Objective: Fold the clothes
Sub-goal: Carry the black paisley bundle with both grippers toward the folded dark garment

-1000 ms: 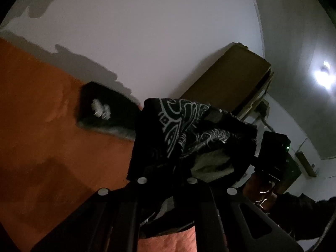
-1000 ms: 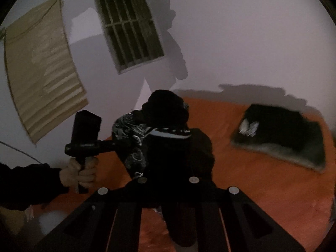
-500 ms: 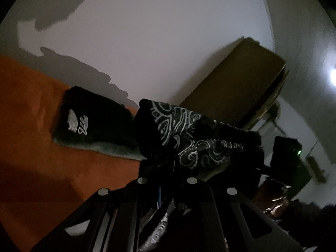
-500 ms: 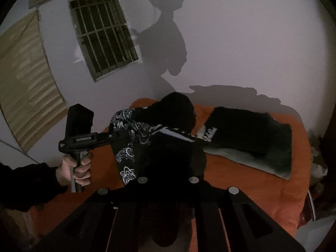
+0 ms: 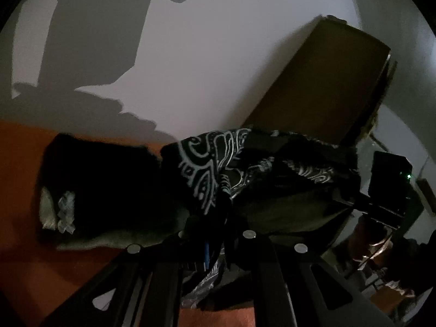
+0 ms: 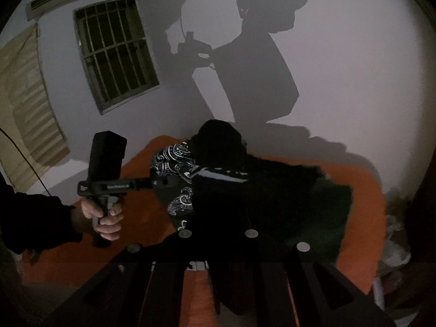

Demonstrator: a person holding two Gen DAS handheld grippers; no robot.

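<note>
A black garment with a white paisley print hangs bunched in the air between my two grippers, above an orange bed. My left gripper is shut on one end; cloth covers its fingertips. The right wrist view shows a hand holding that gripper, with the print spilling from it. My right gripper is shut on the other, plain black end, its tips buried in cloth. On the bed just behind lies a folded black garment with a pale lining.
The folded black piece lies near the bed's far edge by the white wall. A brown board leans on the wall to the right. A barred window and a tan blind are at the left.
Both grippers carried the paisley garment sideways over the bed toward the folded black piece, which now sits close behind the hanging cloth. Both grips stay the same.
</note>
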